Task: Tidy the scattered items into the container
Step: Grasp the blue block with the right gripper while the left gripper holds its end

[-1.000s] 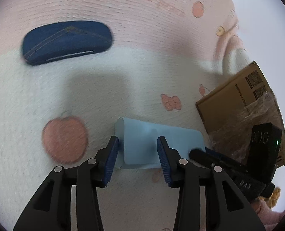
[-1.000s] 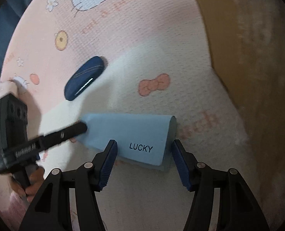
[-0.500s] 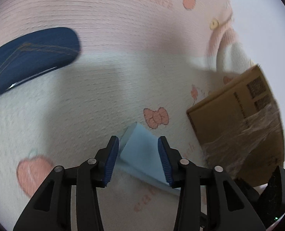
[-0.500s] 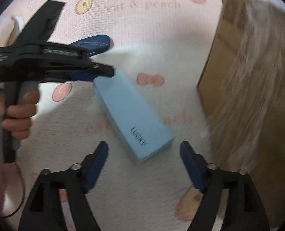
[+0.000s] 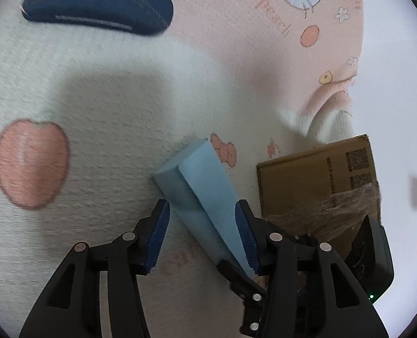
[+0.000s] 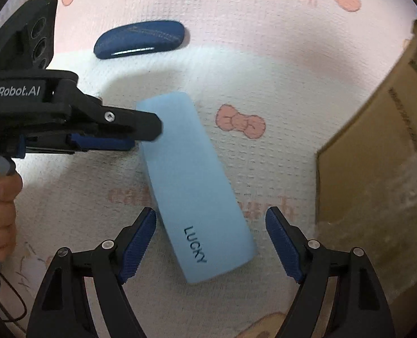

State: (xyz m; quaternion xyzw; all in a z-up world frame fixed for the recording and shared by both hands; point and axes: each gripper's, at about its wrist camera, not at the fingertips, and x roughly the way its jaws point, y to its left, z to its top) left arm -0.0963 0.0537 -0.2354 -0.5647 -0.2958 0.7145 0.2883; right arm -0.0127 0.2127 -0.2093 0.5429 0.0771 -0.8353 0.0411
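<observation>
A light blue oblong case (image 6: 193,186) with rounded ends and the word LUCKY printed near one end lies flat on a pink and white knitted blanket (image 6: 264,64) patterned with peaches, bows and a cartoon cat. It sits diagonally, outside the container, with its printed end between the two blue ribbed pads of the right gripper (image 6: 210,243). That gripper's jaws stand spread wide, with a gap to the case on both sides, so nothing is pinched. At the case's far end the left gripper (image 5: 203,235) reaches in from the side; its jaws are opening, the case lies between them, and in the left wrist view the right-hand pad (image 5: 246,239) lies against or just beside the case's edge while the other pad stands clear of it. The right wrist view shows this black tool side-on with white lettering on its body, and a person's hand (image 6: 0,214) wrapped round its grey handle. Well apart from the light case, further up the blanket, lies a dark blue denim-covered oval case (image 6: 139,42) with tan stitching and a pale seam line. To the right of the light case stands a brown cardboard box (image 6: 377,152), partly wrapped in crinkled clear tape or film, near but not touching it.
</observation>
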